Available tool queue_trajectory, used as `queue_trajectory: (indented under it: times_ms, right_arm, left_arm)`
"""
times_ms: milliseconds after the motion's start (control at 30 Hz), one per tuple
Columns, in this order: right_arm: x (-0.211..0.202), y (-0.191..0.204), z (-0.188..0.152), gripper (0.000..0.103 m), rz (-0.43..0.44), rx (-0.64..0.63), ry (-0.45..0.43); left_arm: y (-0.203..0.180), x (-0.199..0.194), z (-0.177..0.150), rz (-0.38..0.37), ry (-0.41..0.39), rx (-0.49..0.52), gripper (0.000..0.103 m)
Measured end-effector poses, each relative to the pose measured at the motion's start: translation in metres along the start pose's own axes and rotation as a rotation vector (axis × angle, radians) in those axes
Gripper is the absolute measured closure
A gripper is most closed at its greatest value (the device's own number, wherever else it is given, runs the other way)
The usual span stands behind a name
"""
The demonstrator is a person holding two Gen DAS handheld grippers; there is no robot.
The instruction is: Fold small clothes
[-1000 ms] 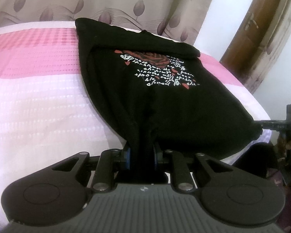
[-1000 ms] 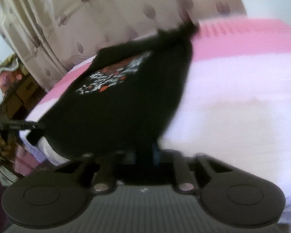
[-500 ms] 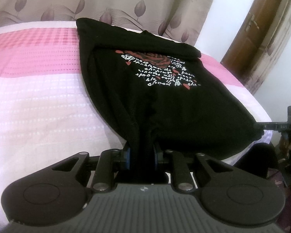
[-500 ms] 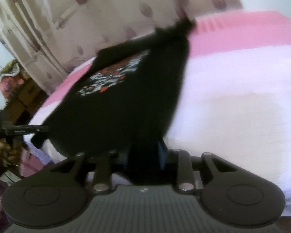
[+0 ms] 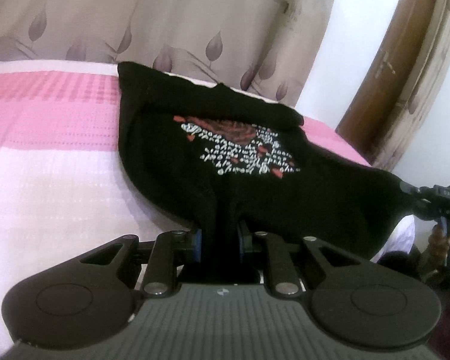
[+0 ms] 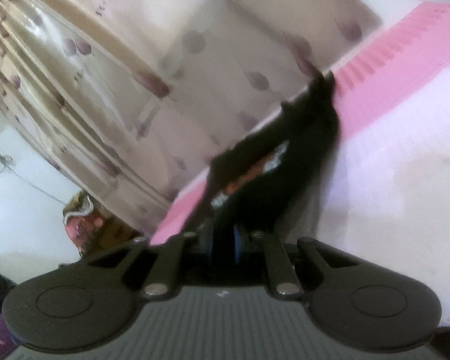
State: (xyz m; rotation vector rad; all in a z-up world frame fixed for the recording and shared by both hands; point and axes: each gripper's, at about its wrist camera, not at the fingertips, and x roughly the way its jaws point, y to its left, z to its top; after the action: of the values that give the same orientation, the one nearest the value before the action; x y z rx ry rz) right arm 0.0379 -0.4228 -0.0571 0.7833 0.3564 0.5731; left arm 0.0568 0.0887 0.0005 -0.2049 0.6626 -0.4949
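Observation:
A black T-shirt [image 5: 255, 180] with a red and white print lies on the pink and white bed [image 5: 51, 162], its near hem lifted. My left gripper [image 5: 219, 237] is shut on the near left corner of the hem. My right gripper [image 6: 223, 240] is shut on the other hem corner and also shows at the right edge of the left wrist view [image 5: 405, 186]. In the blurred, tilted right wrist view the T-shirt [image 6: 285, 162] stretches away toward the far edge of the bed [image 6: 405, 138].
A beige curtain with a leaf pattern [image 5: 165, 18] hangs behind the bed. A brown wooden door frame [image 5: 390, 69] stands at the right. A patterned bundle [image 6: 84, 222] sits low beside the bed in the right wrist view.
Both grippers have lifted the hem. The right gripper has swung up and tilted, so its view rolled and blurred. The shirt's near part has come up off the bed.

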Motion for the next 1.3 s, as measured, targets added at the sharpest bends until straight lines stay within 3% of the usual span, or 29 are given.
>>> queue_trajectory:
  times_ms: [333,600,1300]
  right_arm:
    - [0.011,0.005,0.028,0.090,0.081,0.040,-0.148]
    - [0.034,-0.006,0.059,0.090,0.071,0.073,-0.241]
    - [0.122,-0.054,0.143,0.090,-0.063,0.134,-0.271]
  left_arm:
    - [-0.001,-0.005,0.031,-0.017,-0.113,-0.064,0.082]
    - [0.004,0.004,0.061,0.007,-0.205,-0.131,0.082]
    - [0.030,0.071,0.132,0.102,-0.274,-0.143,0.082]
